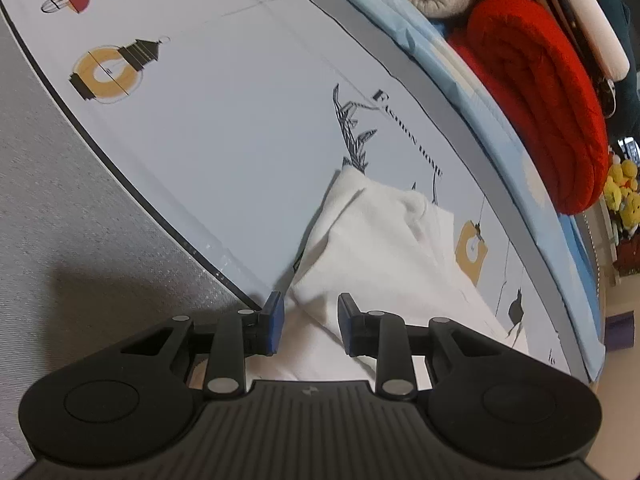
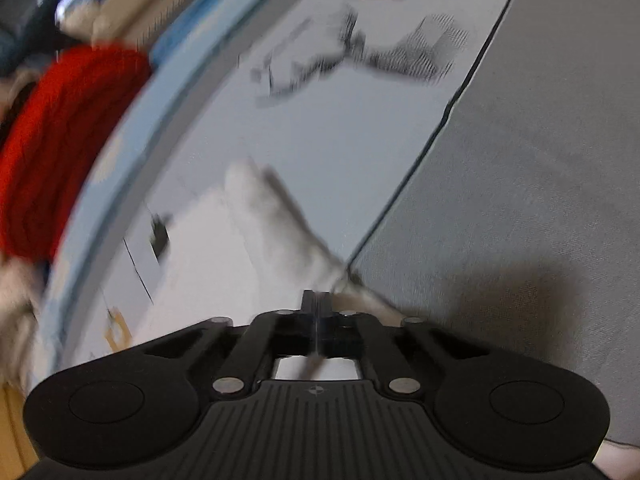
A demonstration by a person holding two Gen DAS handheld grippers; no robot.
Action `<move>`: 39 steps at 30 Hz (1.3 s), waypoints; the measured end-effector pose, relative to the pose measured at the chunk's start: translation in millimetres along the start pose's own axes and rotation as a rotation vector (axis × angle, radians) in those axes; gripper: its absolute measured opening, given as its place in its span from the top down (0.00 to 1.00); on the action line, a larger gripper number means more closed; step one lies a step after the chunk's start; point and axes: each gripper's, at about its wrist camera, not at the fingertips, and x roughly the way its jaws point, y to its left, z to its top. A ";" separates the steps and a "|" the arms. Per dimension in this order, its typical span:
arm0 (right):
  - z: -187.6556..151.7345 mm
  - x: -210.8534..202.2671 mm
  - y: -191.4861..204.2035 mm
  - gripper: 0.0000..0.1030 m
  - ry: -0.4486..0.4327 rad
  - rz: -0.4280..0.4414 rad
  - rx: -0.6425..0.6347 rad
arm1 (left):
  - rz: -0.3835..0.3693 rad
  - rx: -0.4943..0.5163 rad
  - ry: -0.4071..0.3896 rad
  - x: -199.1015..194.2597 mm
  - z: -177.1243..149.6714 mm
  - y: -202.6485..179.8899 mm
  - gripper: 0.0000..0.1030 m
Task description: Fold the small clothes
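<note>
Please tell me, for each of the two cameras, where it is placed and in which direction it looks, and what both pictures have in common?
Left wrist: on the left claw, looking steeply down its open blue-padded fingers at the white garment on the printed sheet.
Right wrist: on the right claw, looking down its closed fingers; blurred; white cloth seems pinched at the tips.
Shared: white garment, printed sheet, red blanket, grey surface.
</note>
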 end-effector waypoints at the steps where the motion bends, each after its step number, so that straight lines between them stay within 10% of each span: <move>1: 3.2 -9.1 0.9 1.00 -0.060 -0.004 -0.001 | -0.001 0.007 0.009 2.0 -0.6 -1.1 0.69; 5: 14.3 -26.0 1.4 1.00 -0.210 -0.077 -0.039 | 0.001 0.018 0.017 5.8 -4.4 -3.4 0.61; 13: 3.8 11.1 4.2 0.67 0.099 0.048 -0.024 | 0.026 -0.009 -0.039 10.1 -4.4 -0.6 0.64; 17: -1.3 21.3 9.1 0.67 0.130 0.011 -0.046 | 0.031 0.043 -0.076 6.0 -5.9 -5.3 0.95; 19: 1.5 23.0 6.9 0.87 0.128 0.009 -0.035 | 0.021 0.066 -0.098 -0.1 -6.7 -9.1 0.96; 26: 16.7 -11.4 2.3 0.99 -0.088 0.034 -0.006 | 0.002 0.138 -0.110 -30.1 -27.3 -32.6 0.97; 30: 15.0 15.9 -12.8 0.98 0.032 -0.091 0.046 | 0.099 0.043 0.034 2.8 -28.9 -8.7 0.94; 33: 14.2 17.8 -17.5 0.94 0.029 -0.195 0.056 | 0.110 0.050 -0.038 -13.8 -22.9 -11.9 0.93; 39: 22.0 -21.9 21.2 0.78 -0.217 0.020 -0.141 | 0.028 0.155 -0.141 -31.8 -23.9 -33.9 0.84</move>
